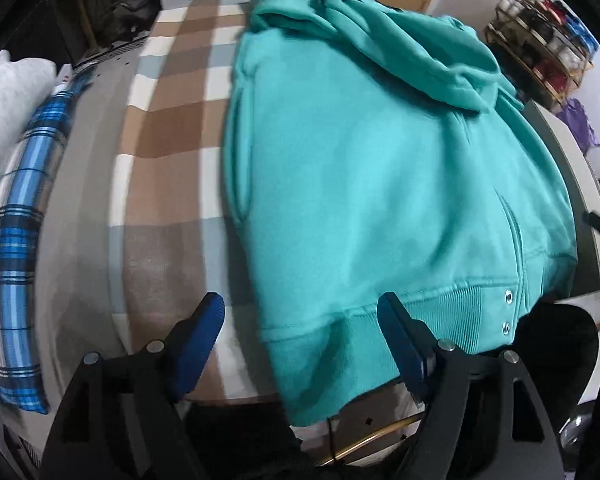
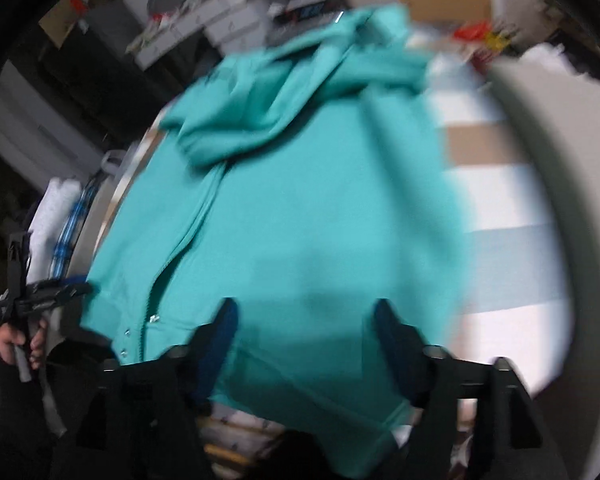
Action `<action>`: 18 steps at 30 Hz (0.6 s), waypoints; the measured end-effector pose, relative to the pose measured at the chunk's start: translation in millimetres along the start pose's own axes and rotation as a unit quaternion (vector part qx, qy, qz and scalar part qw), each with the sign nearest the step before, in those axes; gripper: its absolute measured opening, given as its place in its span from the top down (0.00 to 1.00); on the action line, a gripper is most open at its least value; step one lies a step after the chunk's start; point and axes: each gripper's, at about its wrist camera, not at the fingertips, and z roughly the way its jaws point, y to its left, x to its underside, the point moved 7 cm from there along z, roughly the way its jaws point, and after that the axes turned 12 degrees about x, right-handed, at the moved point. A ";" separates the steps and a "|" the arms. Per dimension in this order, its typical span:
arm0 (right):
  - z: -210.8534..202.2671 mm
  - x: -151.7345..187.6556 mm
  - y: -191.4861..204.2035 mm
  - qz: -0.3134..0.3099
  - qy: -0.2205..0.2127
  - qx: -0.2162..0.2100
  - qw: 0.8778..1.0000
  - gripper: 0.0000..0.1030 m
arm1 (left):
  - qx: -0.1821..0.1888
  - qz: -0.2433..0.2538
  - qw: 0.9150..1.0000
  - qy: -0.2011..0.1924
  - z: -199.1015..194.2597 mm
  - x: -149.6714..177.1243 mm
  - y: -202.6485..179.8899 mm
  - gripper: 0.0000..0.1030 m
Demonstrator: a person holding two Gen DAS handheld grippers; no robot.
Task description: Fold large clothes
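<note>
Teal hoodie (image 1: pixel 360 168) spread on a checked cloth (image 1: pixel 172 128), left gripper (image 1: pixel 300 332) jaws wide apart above its ribbed hem, plaid pillow (image 1: pixel 24 208) at the left edge

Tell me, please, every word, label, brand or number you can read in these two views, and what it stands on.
No text can be read in either view.
The teal hoodie shows no print or label, only metal snaps on its hem.
The red and white mark by the plaid cloth is too small to read.
The items on the wire shelf are too small to read.
The right wrist view is too blurred for any lettering.
</note>
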 end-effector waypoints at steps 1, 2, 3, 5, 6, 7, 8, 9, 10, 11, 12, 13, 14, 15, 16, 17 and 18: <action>-6.1 0.4 -11.3 0.010 -0.013 0.005 1.000 0.18 | -0.001 0.005 1.000 0.011 7.2 0.1 -2.2 0.27; -8.3 1.9 -21.6 0.018 -0.013 0.012 1.000 0.11 | -0.003 0.007 1.000 0.020 17.5 -10.8 -10.1 0.27; -5.3 6.1 -31.5 0.029 -0.004 0.020 0.999 0.10 | -0.001 0.003 0.999 0.034 26.5 -9.1 -11.0 0.27; 11.8 18.8 -43.2 0.048 0.037 0.013 0.998 0.10 | 0.021 -0.011 0.998 0.051 39.4 -4.6 -9.4 0.27; 22.0 26.0 -44.6 0.055 0.065 -0.004 0.996 0.10 | 0.021 -0.007 0.999 0.040 38.6 -4.7 -12.3 0.27; 27.6 31.1 -43.0 0.060 0.083 -0.022 0.994 0.11 | 0.037 -0.005 0.999 0.038 39.4 -3.6 -16.9 0.27; 32.4 36.1 -40.7 0.067 0.100 -0.049 0.991 0.13 | 0.050 -0.007 0.998 0.038 40.7 -3.1 -19.2 0.27; 35.5 40.1 -35.8 0.071 0.111 -0.071 0.989 0.14 | 0.060 -0.011 0.998 0.034 40.6 -3.2 -19.8 0.28; 33.6 39.2 -31.6 0.065 0.099 -0.074 0.990 0.16 | 0.069 -0.014 0.997 0.030 39.5 -2.5 -20.3 0.33; 33.4 39.0 -23.6 0.056 0.101 -0.094 0.989 0.24 | 0.085 -0.018 0.996 0.022 36.3 -3.2 -21.6 0.39; 33.4 39.7 -17.3 0.054 0.111 -0.117 0.985 0.32 | 0.102 -0.022 0.995 0.012 32.1 -3.5 -22.9 0.53; 33.9 38.7 -10.9 0.053 0.117 -0.128 0.984 0.43 | 0.125 -0.029 0.992 -0.001 25.4 -3.3 -24.1 0.61; 31.3 35.0 -7.5 0.047 0.108 -0.124 0.985 0.52 | 0.149 -0.038 0.988 -0.014 18.4 -6.5 -20.8 0.62; 24.4 29.5 -5.6 0.043 0.093 -0.128 0.986 0.62 | 0.177 -0.047 0.983 -0.027 12.6 -8.2 -19.6 0.62; 18.0 24.0 -5.5 0.046 0.081 -0.139 0.986 0.80 | 0.206 -0.055 0.976 -0.041 6.7 -9.9 -17.4 0.62; 7.1 15.8 -7.8 0.062 0.063 -0.168 0.982 0.81 | 0.218 -0.062 0.973 -0.053 1.2 -9.1 -16.7 0.62; -5.8 8.2 -11.6 0.085 0.041 -0.210 0.973 0.81 | 0.218 -0.071 0.971 -0.062 -0.1 -8.7 -11.7 0.61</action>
